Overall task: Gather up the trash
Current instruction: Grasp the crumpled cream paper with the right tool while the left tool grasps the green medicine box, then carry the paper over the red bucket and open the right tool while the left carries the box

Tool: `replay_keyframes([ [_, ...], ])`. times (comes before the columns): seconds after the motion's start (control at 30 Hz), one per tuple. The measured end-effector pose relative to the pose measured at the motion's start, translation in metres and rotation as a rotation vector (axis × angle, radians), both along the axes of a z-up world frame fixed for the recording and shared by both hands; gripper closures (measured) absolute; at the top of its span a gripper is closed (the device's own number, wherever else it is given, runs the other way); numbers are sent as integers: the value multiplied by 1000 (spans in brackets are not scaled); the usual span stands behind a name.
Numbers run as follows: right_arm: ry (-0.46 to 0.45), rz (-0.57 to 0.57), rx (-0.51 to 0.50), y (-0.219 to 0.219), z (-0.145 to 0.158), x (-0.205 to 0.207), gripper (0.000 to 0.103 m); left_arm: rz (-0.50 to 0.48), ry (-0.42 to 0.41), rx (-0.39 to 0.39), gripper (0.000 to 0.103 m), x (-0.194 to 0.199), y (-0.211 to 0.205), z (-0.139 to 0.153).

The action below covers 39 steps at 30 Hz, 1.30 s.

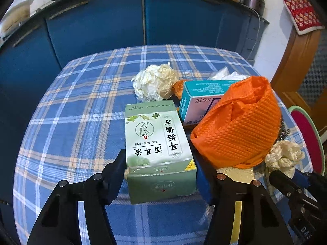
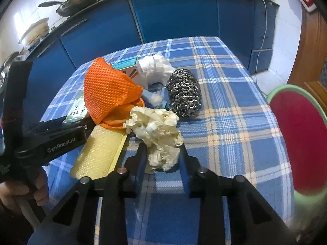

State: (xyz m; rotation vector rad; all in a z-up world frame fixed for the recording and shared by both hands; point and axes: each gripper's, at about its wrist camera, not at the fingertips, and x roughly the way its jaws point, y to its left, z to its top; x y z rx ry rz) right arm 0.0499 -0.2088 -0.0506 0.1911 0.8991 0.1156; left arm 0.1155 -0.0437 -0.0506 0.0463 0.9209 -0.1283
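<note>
A green medicine box lies on the blue plaid tablecloth, and my left gripper is shut on its near end. My right gripper is shut on a crumpled cream paper wad, which also shows at the right edge of the left wrist view. Behind the green box sit another crumpled paper ball and a teal box. White tissue lies at the back, and a small white ball sits behind the cream wad.
An orange waffle cloth is heaped right of the green box, over a yellow sponge. A steel scourer lies beyond the wad. A red bin with a green rim stands off the table's right side. Blue cabinets stand behind.
</note>
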Motion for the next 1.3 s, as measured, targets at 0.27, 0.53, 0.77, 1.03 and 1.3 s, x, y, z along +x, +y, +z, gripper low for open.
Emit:
replay_keyframes([
  [0.27, -21, -26, 5, -8, 8, -8, 77, 5, -55, -20, 41, -13, 3, 21],
  [0.53, -69, -47, -5, -13, 25, -25, 78, -12, -113, -38, 42, -30, 4, 43],
  [0.77, -113, -74, -2, -23, 39, -40, 78, -49, -166, -49, 42, -48, -6, 62],
  [1.03, -154, -121, -4, -41, 51, -55, 78, -123, -204, -64, 42, -63, -30, 80],
  [1.3, -173, -169, -2, -62, 58, -65, 78, -188, -220, -72, 42, -69, -59, 88],
])
